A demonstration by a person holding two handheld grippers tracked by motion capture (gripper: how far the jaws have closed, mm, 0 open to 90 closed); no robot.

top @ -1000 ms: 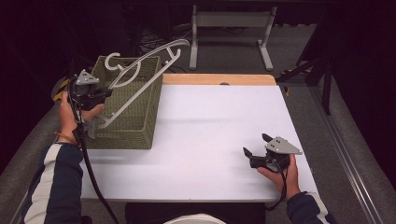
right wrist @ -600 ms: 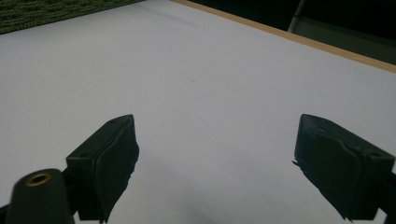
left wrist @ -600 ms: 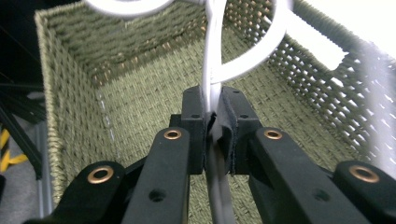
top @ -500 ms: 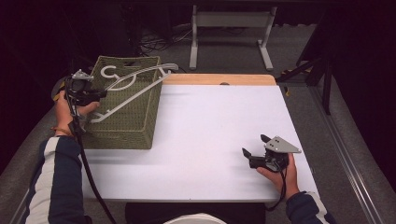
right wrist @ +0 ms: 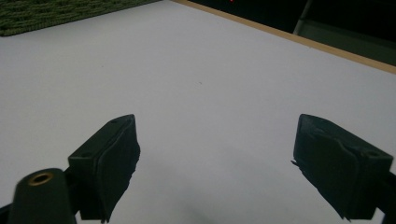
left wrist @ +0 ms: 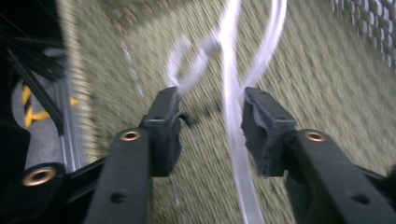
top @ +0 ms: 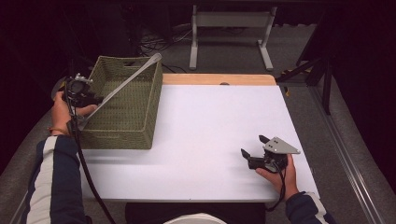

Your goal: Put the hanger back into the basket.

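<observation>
A white plastic hanger [top: 127,83] lies slanted in the green woven basket [top: 126,137] at the table's left, one end resting over the basket's far right corner. My left gripper [top: 89,99] sits at the basket's left rim. In the left gripper view its jaws [left wrist: 211,95] have just been opening. The blurred hanger [left wrist: 231,70] runs between them, nearer the right pad, and neither pad presses it. The basket's floor [left wrist: 322,98] lies behind. My right gripper [top: 252,145] rests open near the table's front right, nothing between its jaws [right wrist: 215,135] but the white tabletop [right wrist: 210,60].
The white table [top: 215,121] has a wooden strip [top: 217,79] along its far edge. Behind it stands a grey metal frame [top: 229,21] with cables on the floor. A rail [top: 345,154] runs along the right side.
The left hand moved left and down, and the hanger went from being held above the basket to lying in it. The left jaws came apart off the hanger. The right gripper stayed still.
</observation>
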